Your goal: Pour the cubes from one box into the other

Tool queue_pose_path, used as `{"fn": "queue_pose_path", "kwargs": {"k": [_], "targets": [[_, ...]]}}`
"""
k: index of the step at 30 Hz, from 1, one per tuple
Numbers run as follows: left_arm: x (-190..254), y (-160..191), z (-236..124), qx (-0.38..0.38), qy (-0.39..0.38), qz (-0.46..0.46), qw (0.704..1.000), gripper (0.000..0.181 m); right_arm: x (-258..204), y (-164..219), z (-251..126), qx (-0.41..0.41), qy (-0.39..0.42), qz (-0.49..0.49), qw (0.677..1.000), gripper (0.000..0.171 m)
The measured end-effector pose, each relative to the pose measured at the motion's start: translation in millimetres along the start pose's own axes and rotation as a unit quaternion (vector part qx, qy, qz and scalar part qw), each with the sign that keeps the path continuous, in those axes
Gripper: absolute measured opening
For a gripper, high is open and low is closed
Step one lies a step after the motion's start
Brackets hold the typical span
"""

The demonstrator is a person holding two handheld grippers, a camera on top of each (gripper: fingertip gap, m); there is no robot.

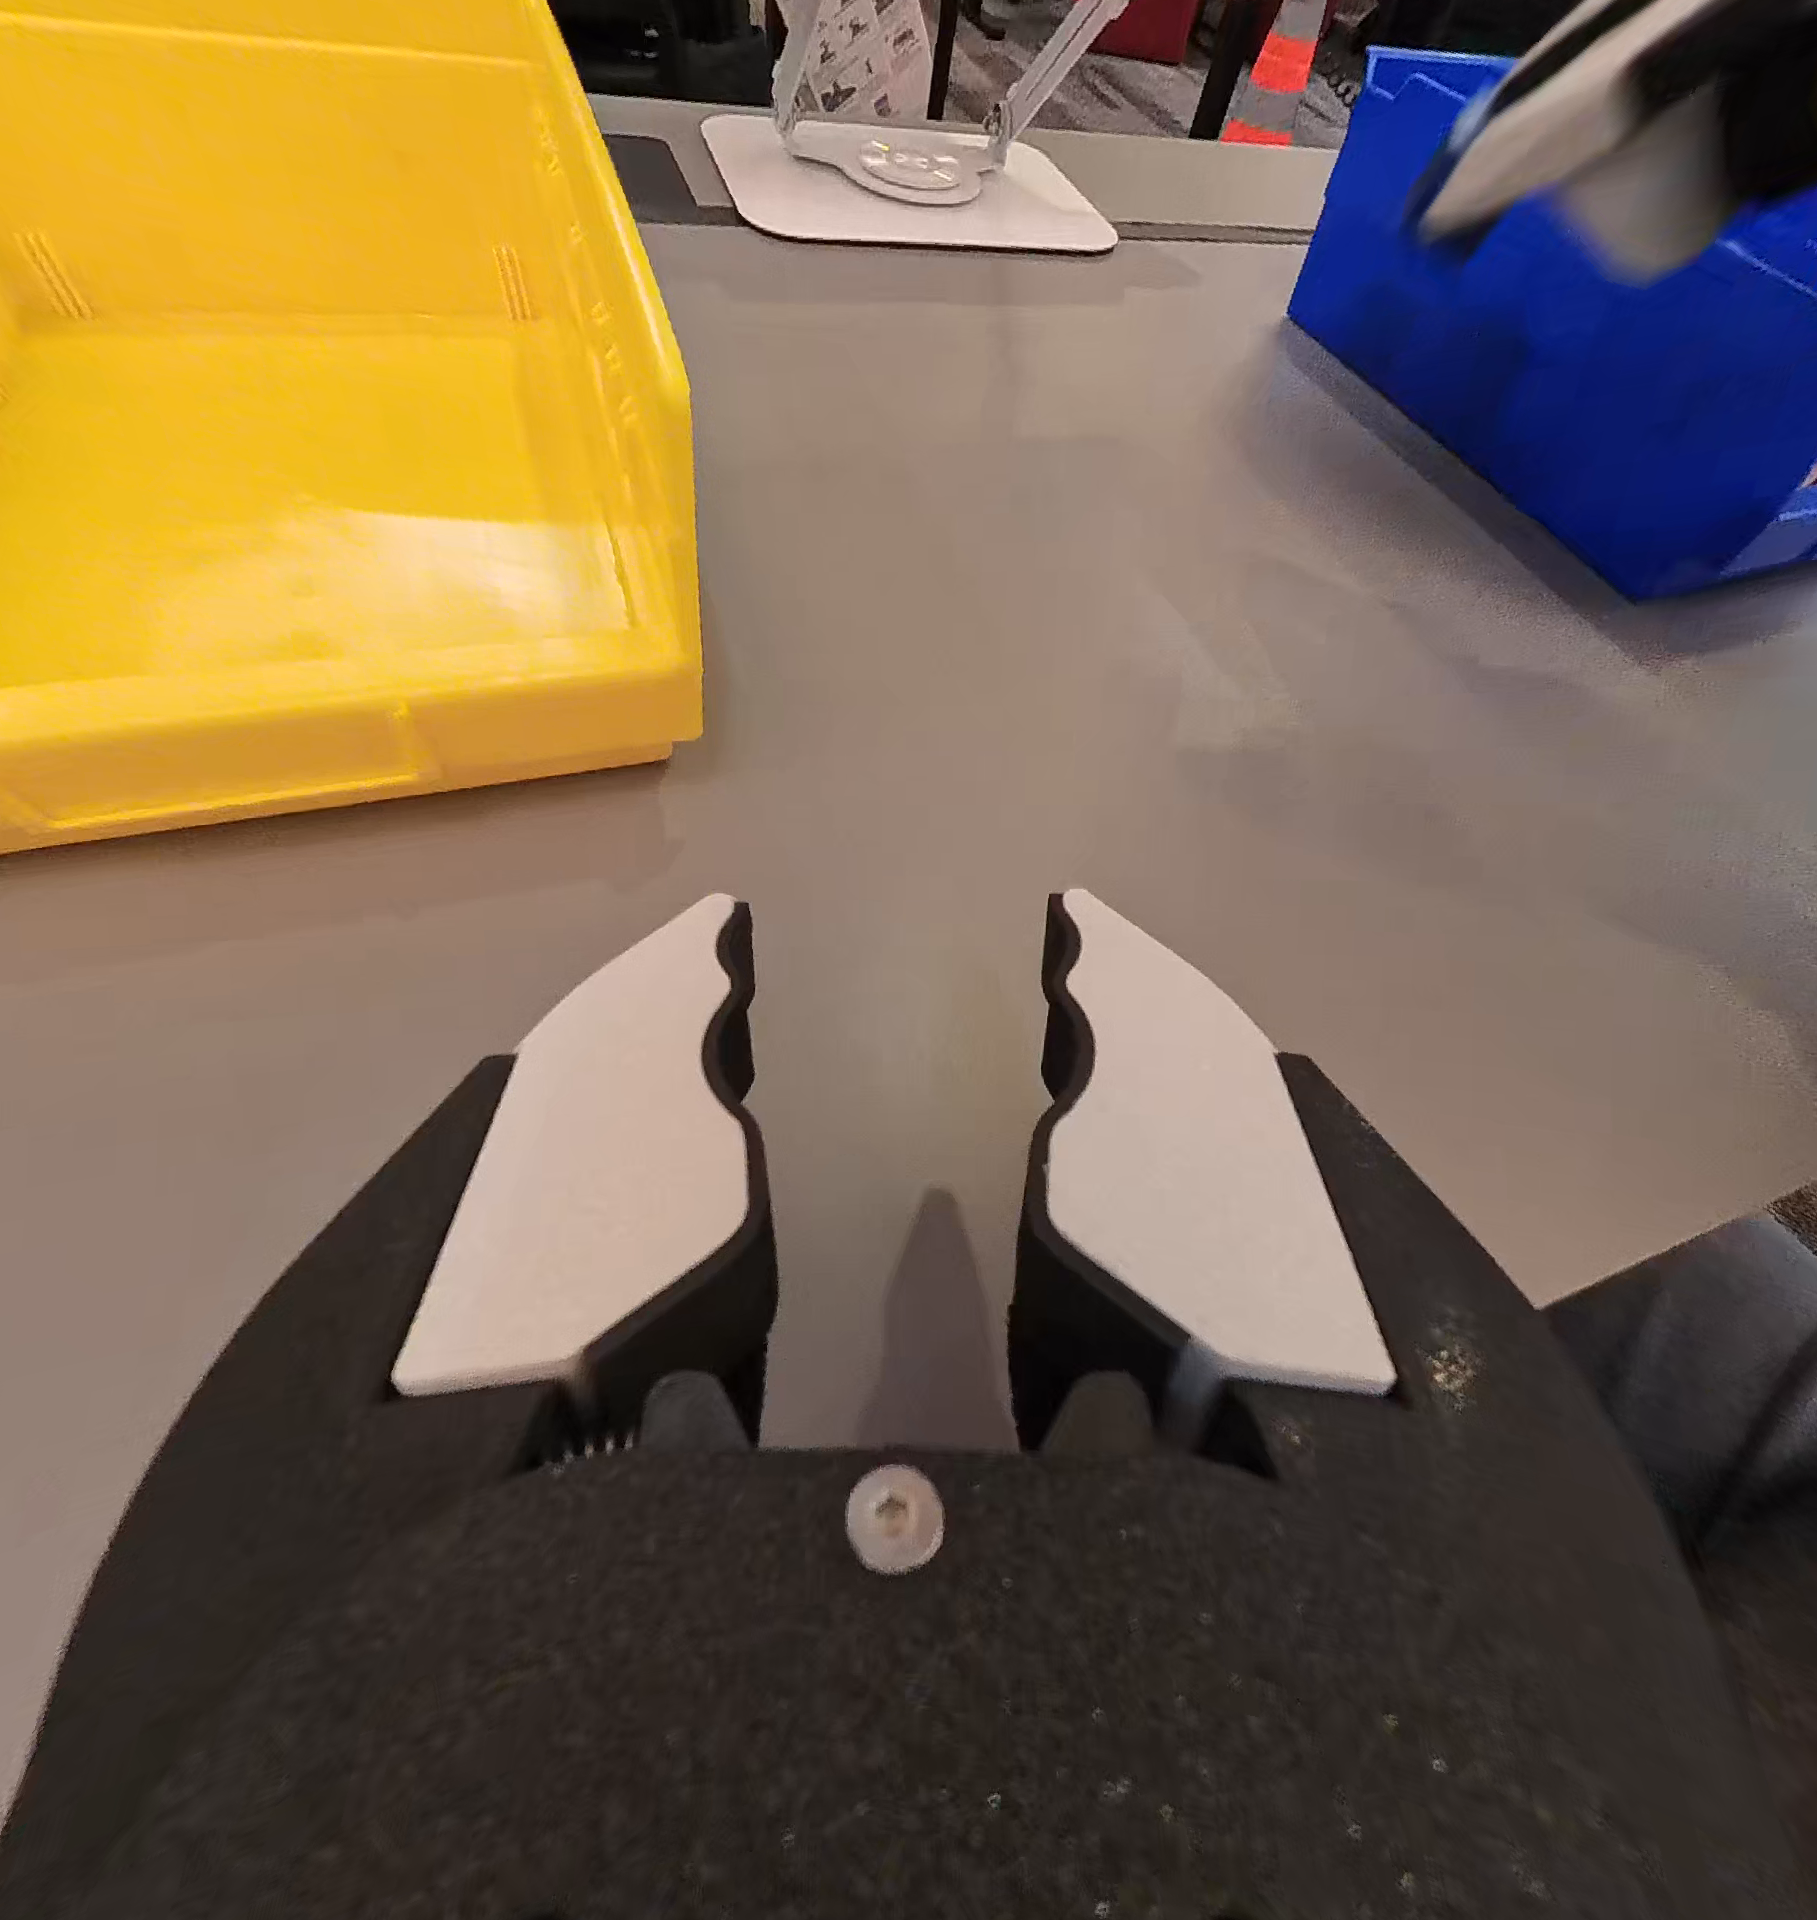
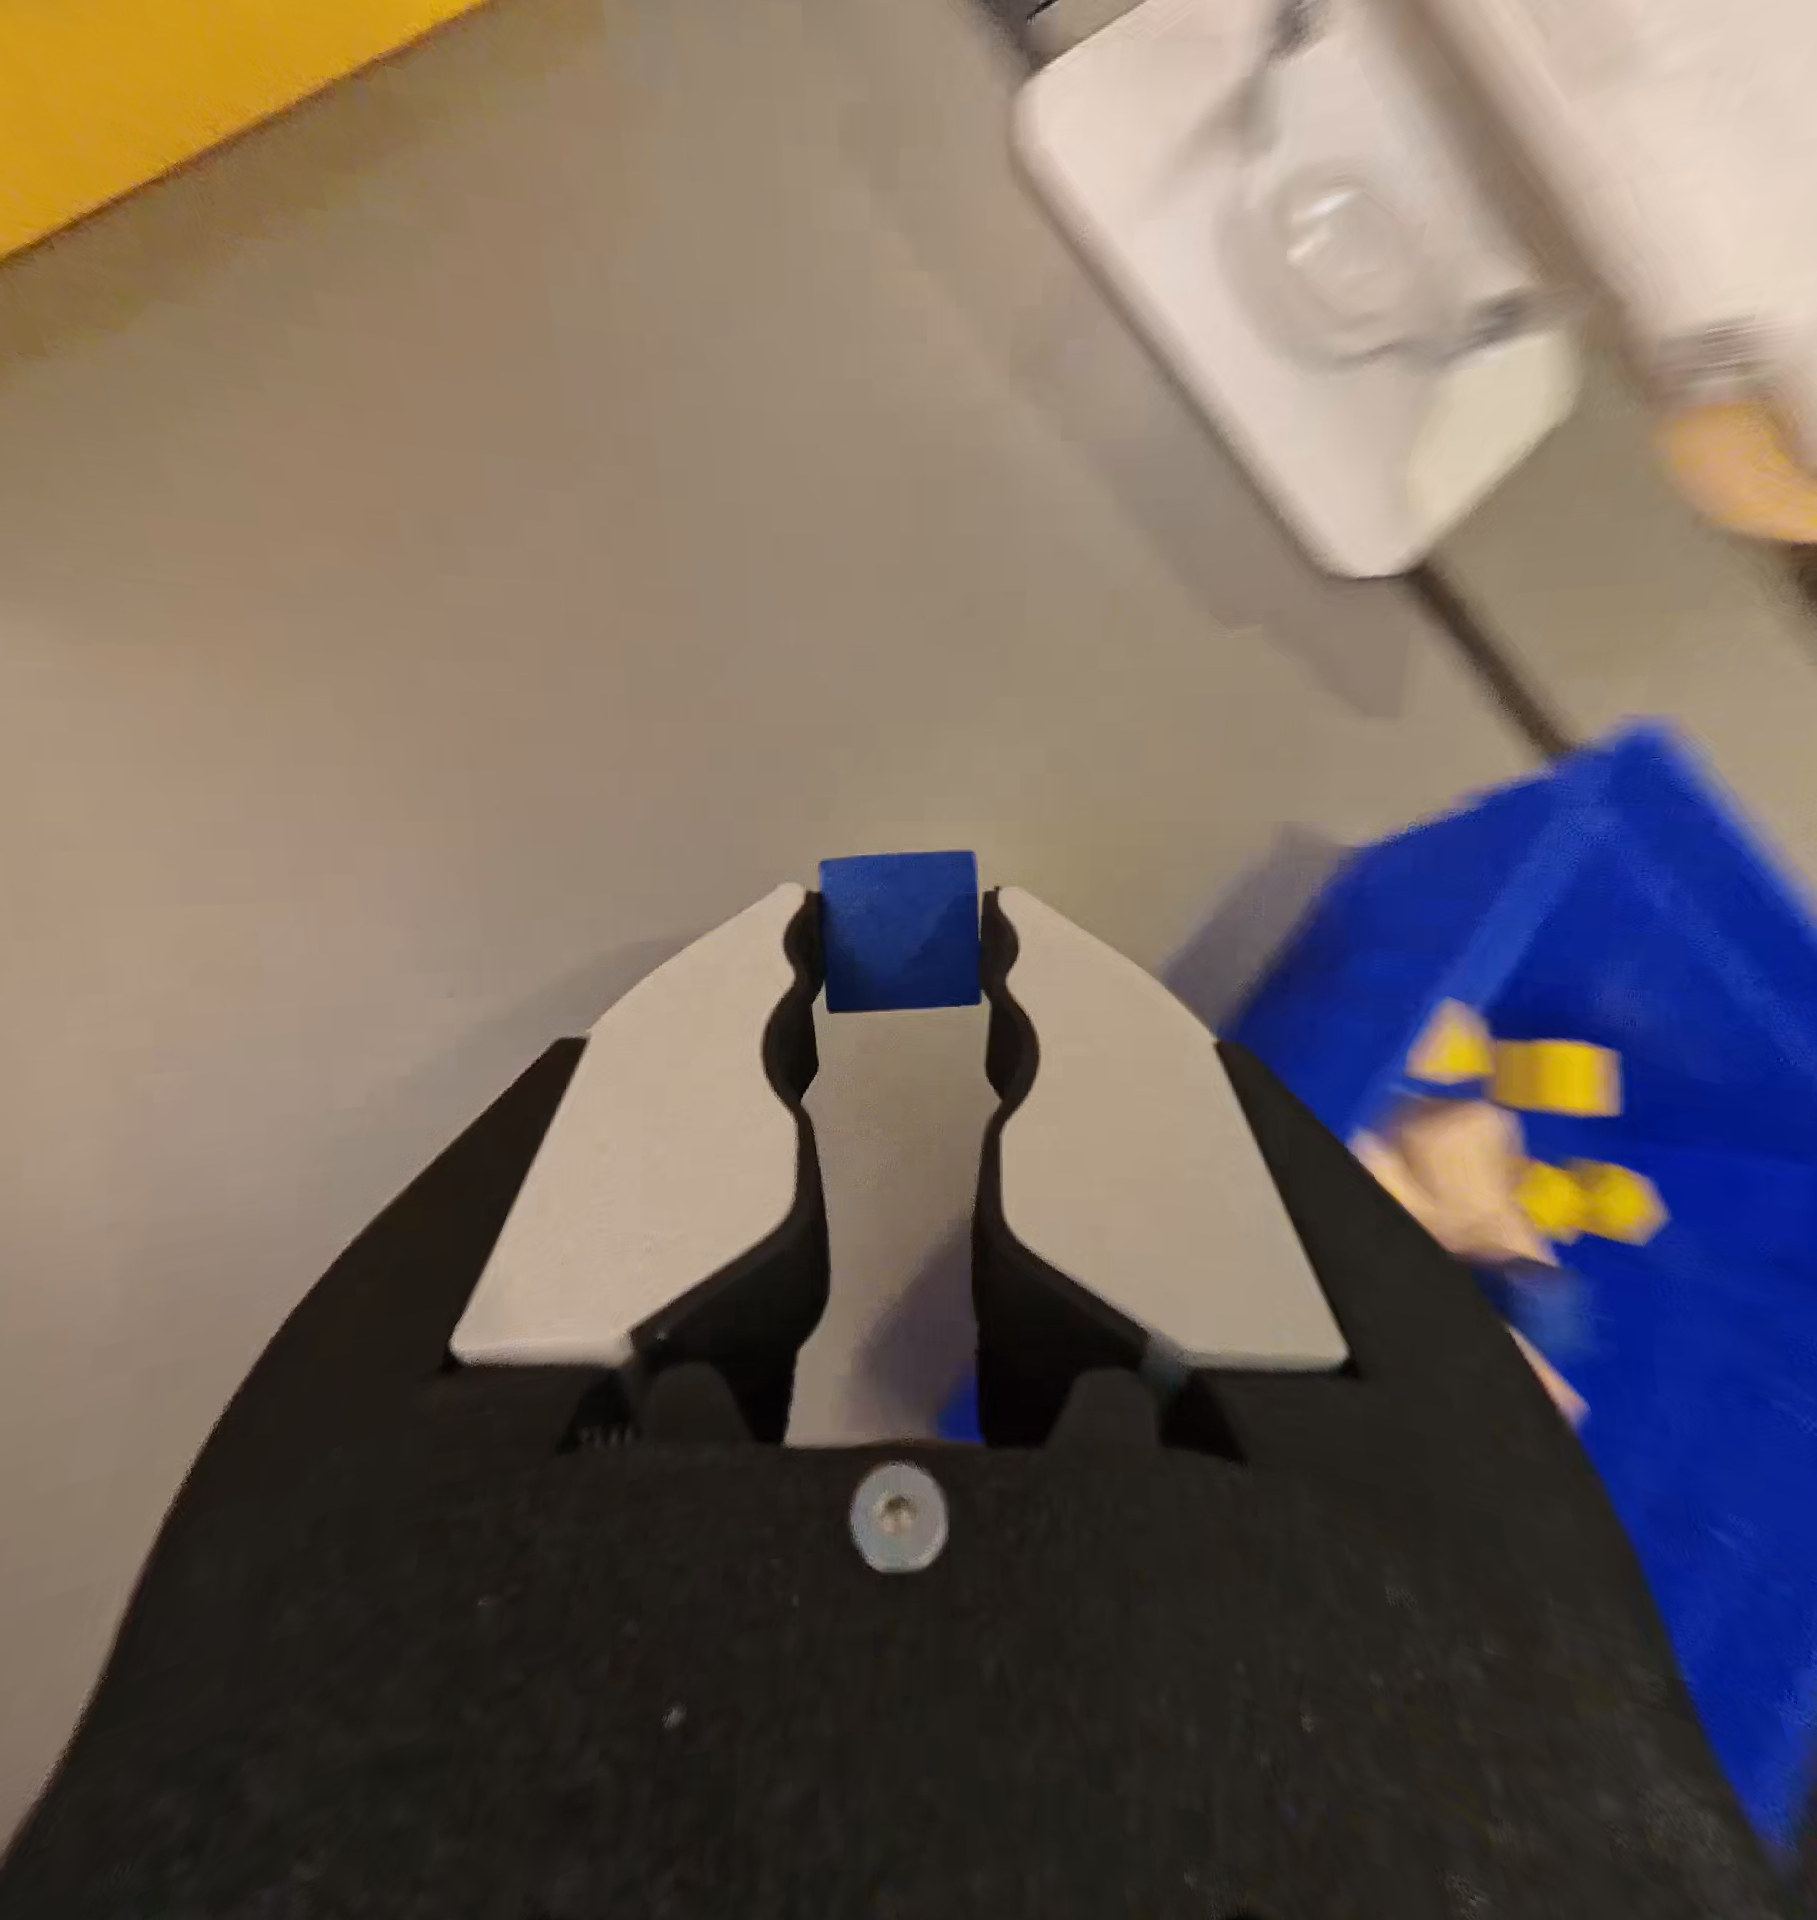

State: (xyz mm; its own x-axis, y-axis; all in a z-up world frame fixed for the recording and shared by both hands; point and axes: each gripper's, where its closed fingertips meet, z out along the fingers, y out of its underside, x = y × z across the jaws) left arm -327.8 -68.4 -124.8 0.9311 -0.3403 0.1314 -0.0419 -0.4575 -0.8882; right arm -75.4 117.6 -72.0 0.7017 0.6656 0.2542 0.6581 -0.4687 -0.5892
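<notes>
A blue cube (image 2: 900, 930) sits pinched at the very tips of the right gripper (image 2: 896, 940), whose jaws close on two of its opposite flat faces; nothing but the grey surface (image 2: 416, 644) lies beyond it, so it appears to be carried clear of both boxes. Its matte faces and sharp edges suggest a small, rigid, light block, unlikely to deform or slip under a modest squeeze. The hold is shallow, however, and a deeper seat between the jaws would probably be more secure.

To the right of these jaws, and nearer the camera, stands the blue bin (image 2: 1610, 1299), blurred, with yellow cubes (image 2: 1553, 1075) and pale wooden-looking pieces inside. Far ahead and to the left shows a corner of the yellow bin (image 2: 104, 114).

The left gripper (image 1: 898, 914) hovers over bare surface with its jaws spread and nothing between them. The yellow bin (image 1: 312, 468) lies ahead and to their left, and its visible interior holds nothing. The blue bin (image 1: 1569, 416) lies ahead and to the right, with the blurred right gripper (image 1: 1610, 135) above it. Straight ahead, far off, a clear stand rests on a white mat (image 1: 914, 187).

For pouring, the blue bin's stiff rim seems the likeliest purchase, though the bin will be heavier than any single cube.
</notes>
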Motion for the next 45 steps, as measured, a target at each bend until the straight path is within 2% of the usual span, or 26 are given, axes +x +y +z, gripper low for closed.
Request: {"fn": "queue_pose_path", "kwargs": {"k": [2,4,7,10,11,14,16,18,22,26,30,35,40,45], "targets": [[1.8,2.4,0.1,-0.004,0.004,-0.001,1.000,0.053,57.0,6.5,-40.9,0.026,0.044,0.035,0.998,0.028],[3.5,4.0,0.7,-0.009,0.006,-0.004,1.000,0.053,116.4,30.8,-61.0,0.026,0.054,0.107,0.992,0.028],[7.1,4.4,4.5,-0.013,0.008,0.002,1.000,0.053,184.8,91.5,-44.6,-0.056,0.055,0.183,0.980,0.028],[11.4,3.9,10.8,-0.019,0.012,0.006,1.000,0.052,216.0,145.7,-16.4,-0.159,0.044,0.250,0.954,0.028],[13.1,3.7,12.8,-0.021,0.013,0.006,1.000,0.052,222.0,158.1,-11.1,-0.196,0.054,0.245,0.948,0.029],[18.7,2.3,17.8,-0.022,0.019,0.010,1.000,0.052,230.5,183.3,-1.3,-0.312,0.067,0.116,0.941,0.029],[22.2,2.9,20.7,-0.025,0.023,0.015,0.999,0.052,224.6,199.0,5.0,-0.377,0.026,0.033,0.925,0.029],[24.6,4.4,22.8,-0.030,0.028,0.017,0.999,0.052,212.6,209.3,15.6,-0.398,-0.035,-0.017,0.916,0.029],[25.9,3.7,22.7,-0.028,0.031,0.018,0.999,0.052,220.0,200.7,25.8,-0.372,-0.060,-0.099,0.921,0.028],[26.3,5.4,23.8,-0.032,0.034,0.016,0.999,0.052,230.9,204.0,30.2,-0.391,-0.066,-0.224,0.890,0.029],[25.7,6.8,23.4,-0.035,0.037,0.010,0.999,0.052,231.2,210.3,36.5,-0.399,-0.097,-0.292,0.864,0.029],[20.3,8.2,21.7,-0.036,0.035,-0.001,0.999,0.052,235.4,214.6,47.3,-0.393,-0.088,-0.358,0.842,0.031],[17.2,9.4,20.5,-0.037,0.033,-0.007,0.999,0.052,234.8,213.2,50.7,-0.367,-0.073,-0.364,0.853,0.037],[17.3,9.9,19.7,-0.038,0.032,-0.005,0.999,0.052,246.3,185.1,13.0,-0.326,-0.031,-0.340,0.882,0.041]]}}
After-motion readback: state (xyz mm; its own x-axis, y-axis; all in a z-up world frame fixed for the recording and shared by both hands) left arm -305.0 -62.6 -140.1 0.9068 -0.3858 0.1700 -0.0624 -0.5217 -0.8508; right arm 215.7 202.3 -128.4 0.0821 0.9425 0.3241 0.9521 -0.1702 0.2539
